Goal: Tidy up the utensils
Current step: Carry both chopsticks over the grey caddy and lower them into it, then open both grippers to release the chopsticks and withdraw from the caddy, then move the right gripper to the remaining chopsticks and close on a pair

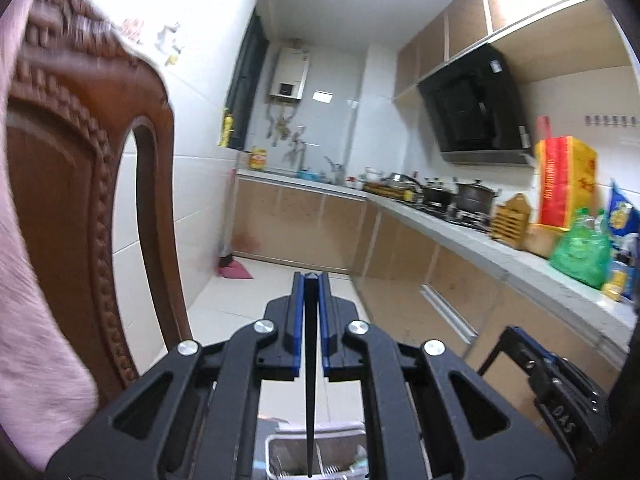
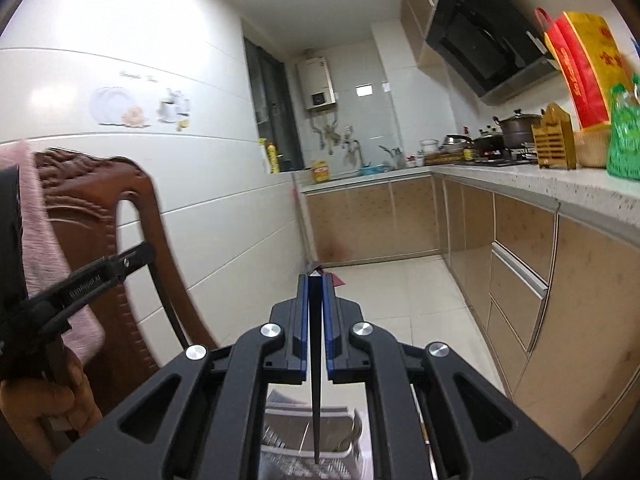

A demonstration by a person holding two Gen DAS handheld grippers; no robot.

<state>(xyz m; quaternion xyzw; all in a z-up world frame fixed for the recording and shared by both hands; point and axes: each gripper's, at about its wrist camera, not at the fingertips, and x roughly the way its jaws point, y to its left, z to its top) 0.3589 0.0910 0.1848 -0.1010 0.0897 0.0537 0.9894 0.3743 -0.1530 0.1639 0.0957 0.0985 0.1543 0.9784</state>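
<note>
My left gripper (image 1: 311,280) is shut on a black chopstick (image 1: 310,380). The chopstick runs back between the blue pads and its thin tip hangs over a white utensil holder (image 1: 280,452) at the bottom edge. My right gripper (image 2: 316,280) is shut on a second black chopstick (image 2: 316,380), whose tip points down over a white slotted utensil basket (image 2: 288,428) below. The left gripper's body shows at the left of the right wrist view (image 2: 80,284), and the right gripper's body at the lower right of the left wrist view (image 1: 560,384).
A carved brown chair back (image 1: 80,184) with a pink cloth (image 1: 24,280) stands close on the left. A kitchen counter (image 2: 540,184) runs along the right with pots, a wooden knife block (image 2: 554,136), and bags. Tiled floor (image 2: 380,300) lies ahead.
</note>
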